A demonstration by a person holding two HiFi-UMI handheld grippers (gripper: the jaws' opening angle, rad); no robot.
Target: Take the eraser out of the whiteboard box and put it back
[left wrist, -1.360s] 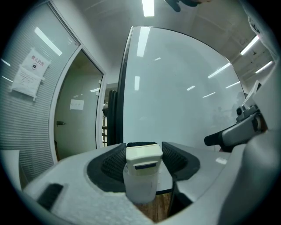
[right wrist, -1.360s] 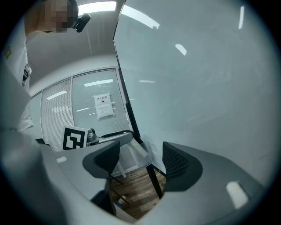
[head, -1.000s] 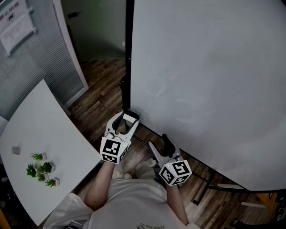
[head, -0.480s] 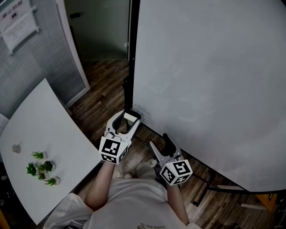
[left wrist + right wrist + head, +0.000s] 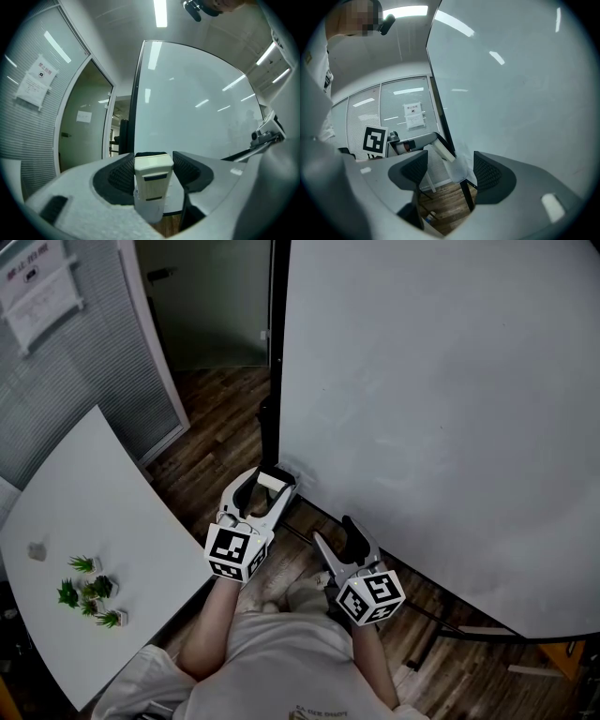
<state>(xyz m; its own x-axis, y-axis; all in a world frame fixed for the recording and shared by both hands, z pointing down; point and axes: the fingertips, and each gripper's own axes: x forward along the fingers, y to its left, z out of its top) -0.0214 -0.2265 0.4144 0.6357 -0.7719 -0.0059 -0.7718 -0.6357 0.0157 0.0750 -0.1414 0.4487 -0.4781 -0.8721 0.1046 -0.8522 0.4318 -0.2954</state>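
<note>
A cream eraser (image 5: 152, 174) with a dark felt edge stands upright between the pads of my left gripper (image 5: 151, 169), which is shut on it. Directly under it is the translucent white whiteboard box (image 5: 149, 212), fixed at the whiteboard's lower left corner; the eraser's lower end is at the box's mouth. In the head view the left gripper (image 5: 263, 486) holds the eraser (image 5: 271, 482) against that corner. My right gripper (image 5: 336, 533) hangs open and empty just right of it. In the right gripper view the right gripper (image 5: 450, 171) looks at the eraser (image 5: 442, 148) and the box (image 5: 462, 169).
The large whiteboard (image 5: 450, 409) on a black stand fills the right side. A white table (image 5: 84, 512) with small green plants (image 5: 89, 594) is at the left. Dark wood floor lies below, with blinds and a doorway behind.
My left gripper has risen slightly with the eraser in it. The right gripper has stayed still.
</note>
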